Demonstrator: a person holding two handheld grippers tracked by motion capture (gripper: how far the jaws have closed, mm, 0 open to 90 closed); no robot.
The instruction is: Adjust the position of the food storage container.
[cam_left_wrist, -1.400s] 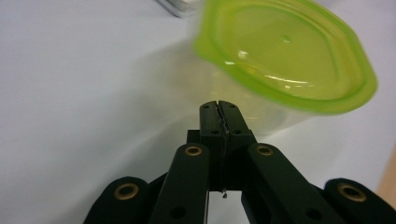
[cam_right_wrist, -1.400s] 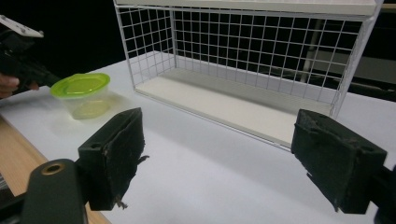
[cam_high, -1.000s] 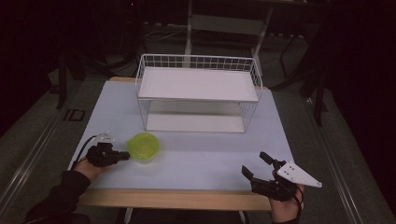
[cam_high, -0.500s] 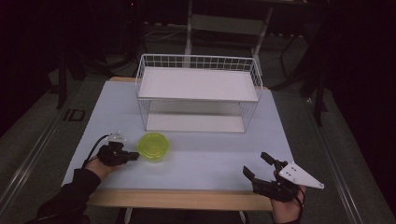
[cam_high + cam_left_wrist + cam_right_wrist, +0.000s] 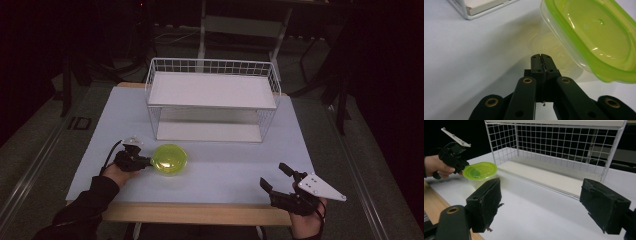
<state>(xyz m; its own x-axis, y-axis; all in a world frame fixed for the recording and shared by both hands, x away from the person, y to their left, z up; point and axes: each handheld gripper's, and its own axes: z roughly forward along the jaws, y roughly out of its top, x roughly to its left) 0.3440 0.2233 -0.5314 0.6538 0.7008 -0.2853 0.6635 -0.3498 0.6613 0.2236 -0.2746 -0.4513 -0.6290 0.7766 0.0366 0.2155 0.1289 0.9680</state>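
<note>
A clear plastic container with a lime-green lid (image 5: 169, 159) stands on the white table (image 5: 230, 172), left of centre and in front of the rack. My left gripper (image 5: 146, 161) is shut with nothing between its jaws, and its tip rests against the container's left side. In the left gripper view the closed tip (image 5: 541, 58) sits by the container (image 5: 596, 42), low on its clear wall, and the lid looks tilted. My right gripper (image 5: 274, 176) hovers open and empty near the table's front right edge. From the right gripper view the container (image 5: 480, 171) and the left gripper (image 5: 454, 157) are far to the left.
A white wire rack (image 5: 212, 90) with a top shelf and a lower shelf stands at the back centre of the table; it fills the background ahead of the right gripper (image 5: 544, 205) as the rack (image 5: 554, 152). The wooden front edge (image 5: 200, 212) runs below both hands.
The left gripper has slid to the right along the table, and the green-lidded container has moved right with it. The right gripper has barely shifted.
</note>
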